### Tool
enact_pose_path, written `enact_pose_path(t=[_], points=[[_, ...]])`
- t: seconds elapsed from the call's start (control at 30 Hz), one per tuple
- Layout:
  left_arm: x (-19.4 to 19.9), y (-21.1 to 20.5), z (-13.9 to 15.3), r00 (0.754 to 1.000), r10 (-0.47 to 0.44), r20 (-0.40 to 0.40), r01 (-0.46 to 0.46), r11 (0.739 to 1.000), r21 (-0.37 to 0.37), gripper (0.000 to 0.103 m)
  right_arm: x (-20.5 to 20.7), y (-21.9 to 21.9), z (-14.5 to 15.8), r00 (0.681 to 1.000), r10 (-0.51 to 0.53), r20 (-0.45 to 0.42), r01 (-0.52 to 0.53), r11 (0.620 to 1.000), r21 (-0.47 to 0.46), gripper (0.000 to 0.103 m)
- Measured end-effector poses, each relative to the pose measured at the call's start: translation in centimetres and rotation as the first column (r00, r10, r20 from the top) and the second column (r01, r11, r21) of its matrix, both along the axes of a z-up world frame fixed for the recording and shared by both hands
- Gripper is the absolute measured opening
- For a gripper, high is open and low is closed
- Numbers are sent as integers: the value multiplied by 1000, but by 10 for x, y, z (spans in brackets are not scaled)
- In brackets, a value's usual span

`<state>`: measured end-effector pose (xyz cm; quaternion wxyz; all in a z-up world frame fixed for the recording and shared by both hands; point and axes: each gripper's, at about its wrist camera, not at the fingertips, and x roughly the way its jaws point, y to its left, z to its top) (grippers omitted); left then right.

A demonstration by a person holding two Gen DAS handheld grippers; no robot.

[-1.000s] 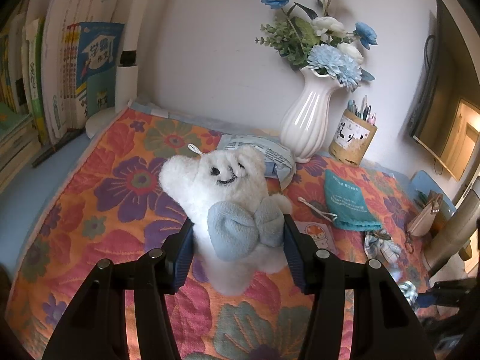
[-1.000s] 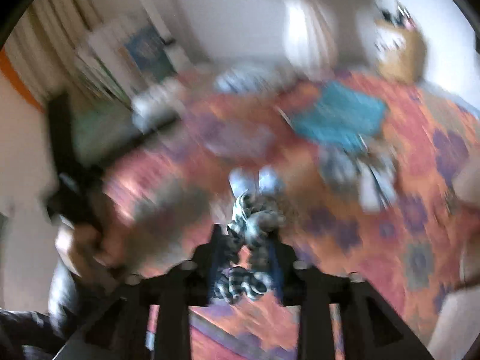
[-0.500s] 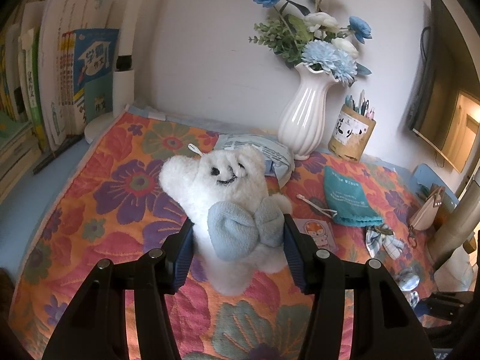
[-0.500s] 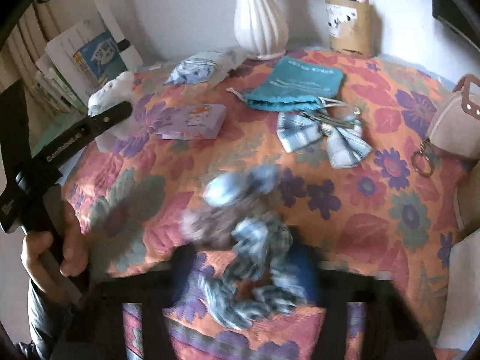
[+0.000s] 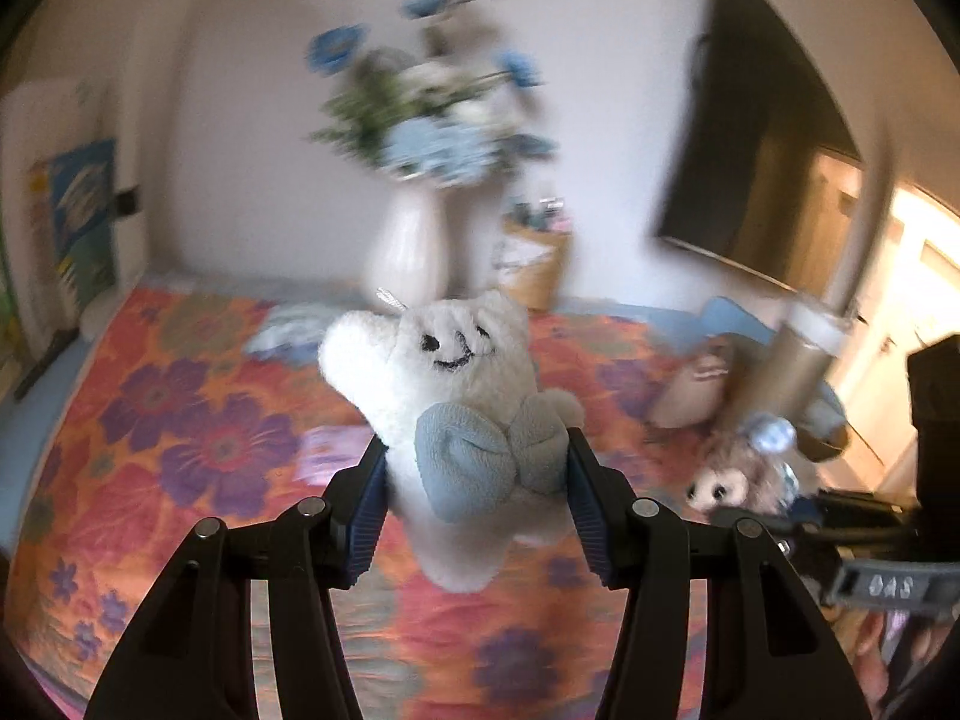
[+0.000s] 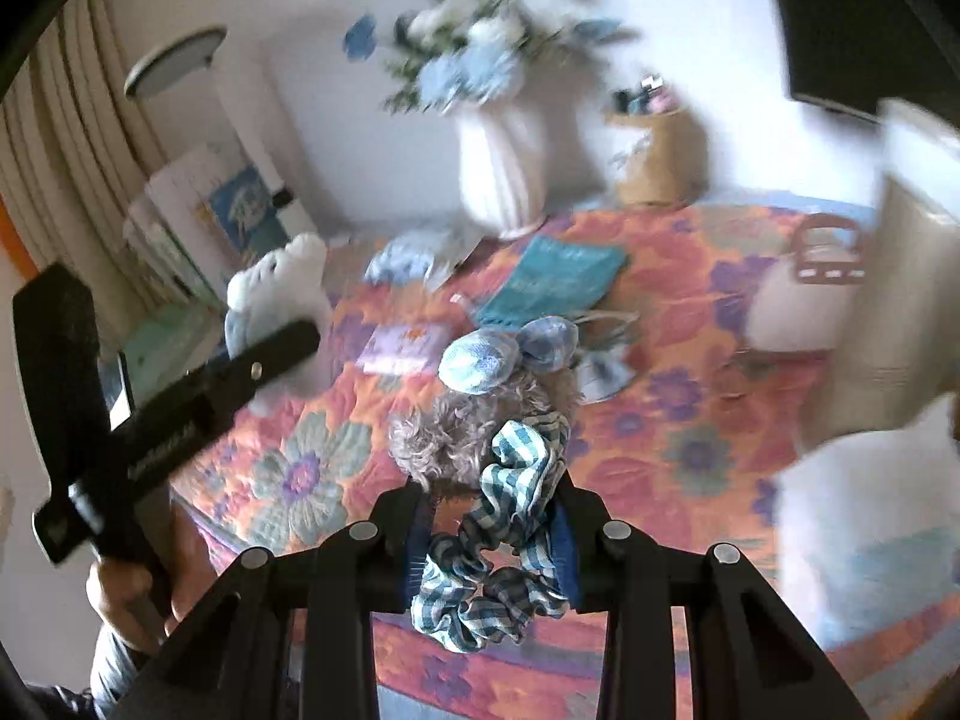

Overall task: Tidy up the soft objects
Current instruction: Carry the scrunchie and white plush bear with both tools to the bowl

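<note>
A white plush toy [image 5: 456,372] with a stitched smile and a pale blue bow hangs above the floral cloth [image 5: 180,420], and my left gripper [image 5: 477,468] is shut on its body. In the right wrist view the same white plush toy [image 6: 282,288] shows at the left, held up by a hand. My right gripper [image 6: 492,504] has its jaws closing on a curly grey-brown plush toy [image 6: 468,426] with blue ears and a checked teal scarf, pads pressing its sides. This grey-brown plush toy [image 5: 738,474] also appears at the right of the left wrist view.
At the back stand a white vase [image 6: 501,180] of blue flowers and a pen holder [image 6: 657,162]. A teal pouch [image 6: 552,282], a small card [image 6: 405,345] and a checked bow [image 6: 600,372] lie on the cloth. Books [image 6: 198,222] stand left, a beige purse [image 6: 804,294] right.
Both grippers have risen with their toys. The white plush has come up off the cloth and the left view has swung right. The right jaws have tightened on the grey-brown plush.
</note>
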<state>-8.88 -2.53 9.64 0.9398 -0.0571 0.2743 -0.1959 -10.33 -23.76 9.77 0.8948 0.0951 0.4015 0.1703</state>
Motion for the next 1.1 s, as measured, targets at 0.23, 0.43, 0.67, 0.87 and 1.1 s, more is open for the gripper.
enact_pose_path(t=[0.23,0.43,0.67,0.87,1.1], points=[[-14,-71,17,987,-159,-3,159,987,4,51,-27,-75,14,992,-124,-8,124,989,79,33],[-28,-127,19,949,-312,-48,311,950,-14,51,-51,-144,22,966,-258,-21,259,961,97,34],[-35,-180,24,878,-471,-84,468,882,-56,51,-76,-208,31,925,-379,-3,376,916,139,34],[-36,-230,43,819,-568,-80,567,823,-36,51,-79,-243,36,901,-433,21,423,890,167,34],[-37,-303,64,788,-613,-47,614,789,-6,52,-65,-294,55,849,-524,72,500,839,214,34]])
